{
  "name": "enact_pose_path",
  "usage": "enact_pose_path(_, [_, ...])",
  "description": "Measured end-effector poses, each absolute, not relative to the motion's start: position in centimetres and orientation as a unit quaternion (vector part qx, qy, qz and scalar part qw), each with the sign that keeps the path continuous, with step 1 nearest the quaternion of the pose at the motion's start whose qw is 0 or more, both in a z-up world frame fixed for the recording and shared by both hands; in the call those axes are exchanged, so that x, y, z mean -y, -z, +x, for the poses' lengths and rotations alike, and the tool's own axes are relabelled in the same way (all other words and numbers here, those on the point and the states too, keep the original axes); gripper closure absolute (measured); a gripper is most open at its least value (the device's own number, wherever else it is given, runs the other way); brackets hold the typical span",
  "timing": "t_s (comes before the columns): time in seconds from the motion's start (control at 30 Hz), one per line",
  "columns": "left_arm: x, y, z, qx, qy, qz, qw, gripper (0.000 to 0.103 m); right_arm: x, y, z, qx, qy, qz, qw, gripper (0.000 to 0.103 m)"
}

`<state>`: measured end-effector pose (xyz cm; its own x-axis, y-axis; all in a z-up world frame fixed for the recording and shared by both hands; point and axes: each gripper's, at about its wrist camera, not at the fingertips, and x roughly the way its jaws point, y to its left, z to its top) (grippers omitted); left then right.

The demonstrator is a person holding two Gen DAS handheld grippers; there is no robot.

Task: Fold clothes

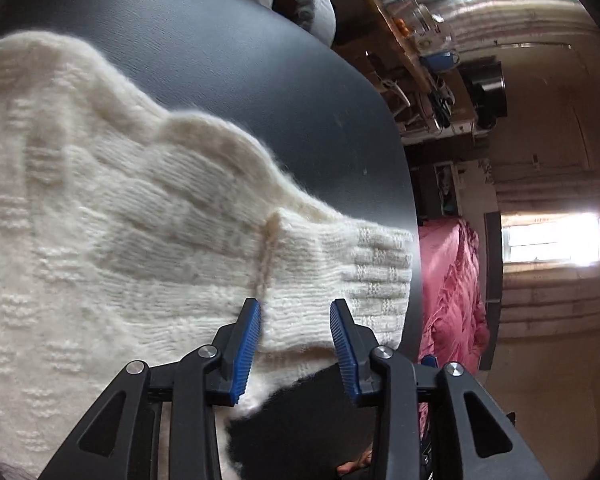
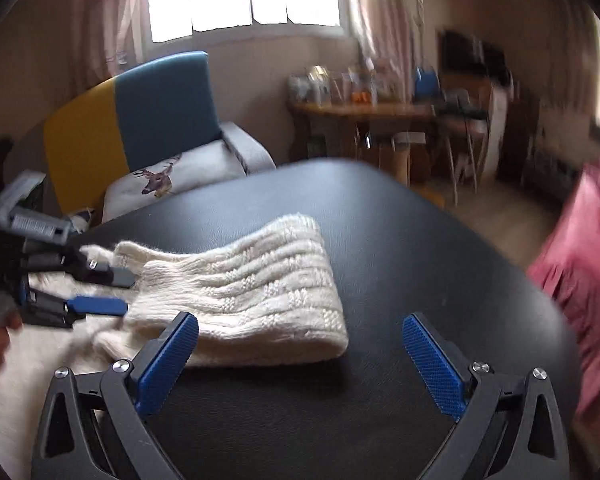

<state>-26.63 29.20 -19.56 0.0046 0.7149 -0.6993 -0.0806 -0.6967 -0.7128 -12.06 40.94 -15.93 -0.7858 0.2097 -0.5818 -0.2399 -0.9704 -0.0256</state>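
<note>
Both tongs stand released over the black tabletop [image 2: 380,220]: left tongs [image 1: 296,308] straddle the cream sweater [image 1: 100,240], right tongs [image 2: 300,328] beside its sleeve; motion blurs the room behind.

The white knit sweater [image 1: 112,240] runs out past the left edge in the left wrist view, so its full shape is not visible. In the right wrist view, the pink cloth [image 2: 584,264] and the far shelf items [image 2: 340,84] are blurred.
</note>
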Motion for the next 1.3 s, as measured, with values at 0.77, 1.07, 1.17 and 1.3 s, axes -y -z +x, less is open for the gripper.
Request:
enact_pose_path(0.77, [-25.0, 6.1, -29.3, 0.296, -0.725, -0.517, 0.346, 0.101, -46.0, 18.6, -11.4, -0.162, -0.896, -0.387, 0.142, 0.072])
enact_pose_path(1.07, [-14.8, 0.0, -29.0, 0.318, -0.767, -0.445, 0.335, 0.101, -43.2, 17.5, -11.6, -0.173, -0.892, -0.406, 0.102, 0.072])
enact_pose_path(1.17, [-10.8, -1.9, -28.1, 0.325, -0.784, -0.415, 0.327, 0.101, -42.1, 16.8, -11.6, -0.228, -0.888, -0.396, 0.044, 0.072])
enact_pose_path(1.3, [-5.1, -2.7, -27.3, 0.331, -0.803, -0.396, 0.298, 0.101, -40.6, 16.4, -12.3, -0.348, -0.857, -0.375, -0.067, 0.071])
